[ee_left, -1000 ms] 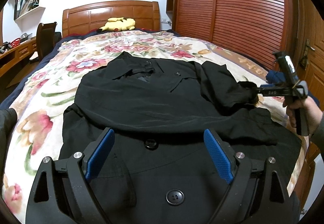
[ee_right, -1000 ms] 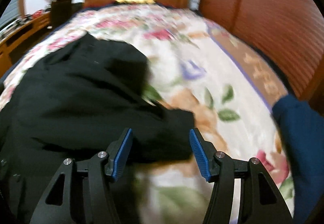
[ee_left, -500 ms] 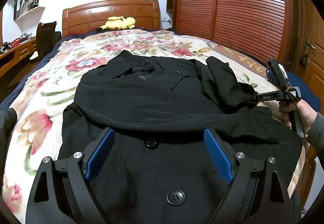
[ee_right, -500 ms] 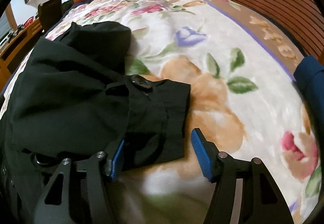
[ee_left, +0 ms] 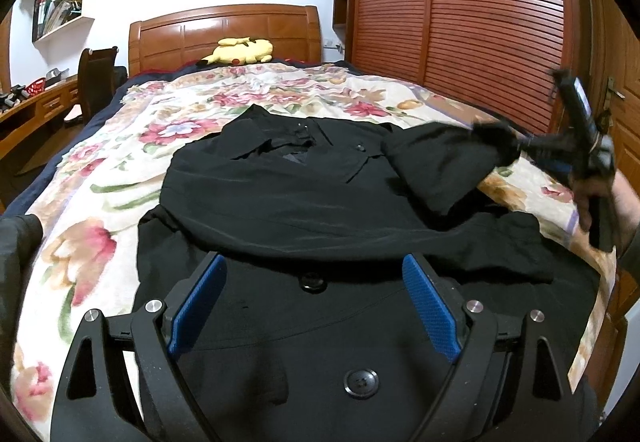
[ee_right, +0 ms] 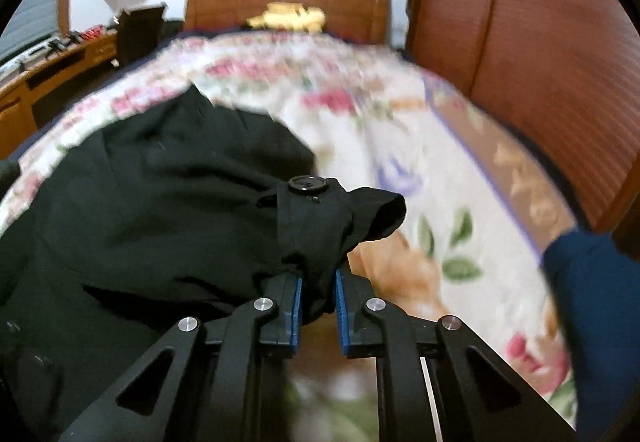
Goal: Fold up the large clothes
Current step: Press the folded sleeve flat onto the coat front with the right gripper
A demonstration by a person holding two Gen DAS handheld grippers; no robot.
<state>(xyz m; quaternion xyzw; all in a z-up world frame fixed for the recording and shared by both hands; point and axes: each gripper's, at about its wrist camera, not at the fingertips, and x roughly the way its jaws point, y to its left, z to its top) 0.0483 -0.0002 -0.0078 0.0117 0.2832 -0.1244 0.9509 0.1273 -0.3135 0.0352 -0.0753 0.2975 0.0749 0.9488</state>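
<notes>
R gripper [ee_right: 318, 296]: jaws closing, blue pads pinching the bunched cuff [ee_right: 340, 218] of the coat's sleeve; cuff button [ee_right: 308, 184] faces up just above the pads. Cloth is between the pads and lifted off the blanket; in the left wrist view the same gripper [ee_left: 516, 148] carries the sleeve end at the bed's right side, a hand [ee_left: 600, 198] round the handle.

L gripper [ee_left: 316, 306]: jaws wide apart, nothing between them, hovering over the coat's lower front, near two large buttons.

Black coat [ee_left: 288, 202]: lies front-up, lengthwise on the floral blanket [ee_left: 80, 226], collar toward the headboard [ee_left: 224, 30].

Progress (judged): early to mid. One sleeve appears laid across the chest already; right sleeve in hand, not yet laid over. Left to do: place this sleeve on the body, then fold hem toward collar, neaten.

Misc: yellow plush toy [ee_left: 240, 50] by headboard; slatted wardrobe doors [ee_left: 460, 22] at right.
</notes>
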